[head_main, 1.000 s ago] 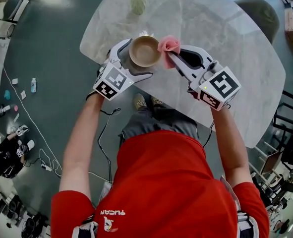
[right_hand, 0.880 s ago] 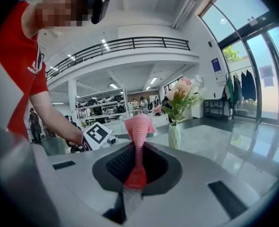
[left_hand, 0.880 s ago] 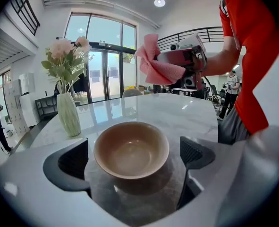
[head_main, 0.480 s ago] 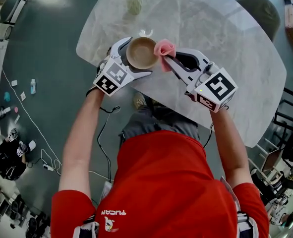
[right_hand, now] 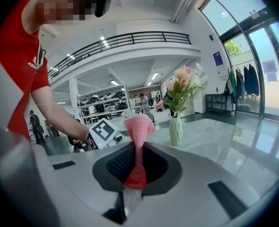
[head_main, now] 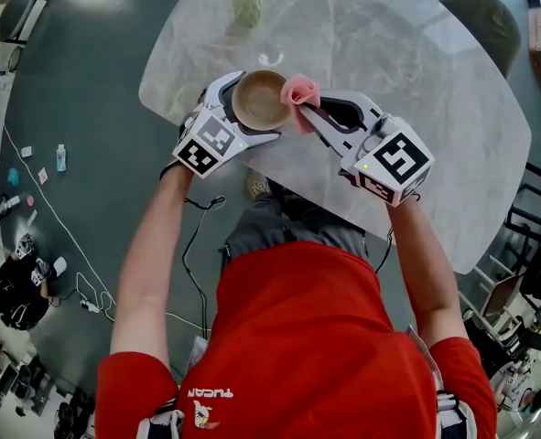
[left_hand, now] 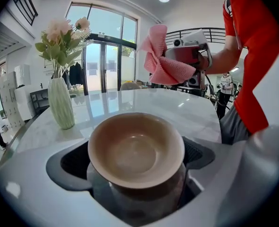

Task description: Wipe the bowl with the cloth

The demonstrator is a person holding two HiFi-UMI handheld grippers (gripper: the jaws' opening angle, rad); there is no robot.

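while the left gripper [left_hand: 136, 174] has its jaws closed round the tan bowl [left_hand: 135, 148], the bowl sits upright between them, its rim spreading above the jaws and its foot down in the gap. the right gripper [right_hand: 136, 174] has its jaws pressed together on the pink cloth [right_hand: 139, 126], which rises from the pinch and fans out beyond the tips. in the head view the cloth is just beside the bowl's rim, above the marble table [head_main: 416, 80]; contact can't be told. a pale vase [left_hand: 61, 103] stands past the left jaws.
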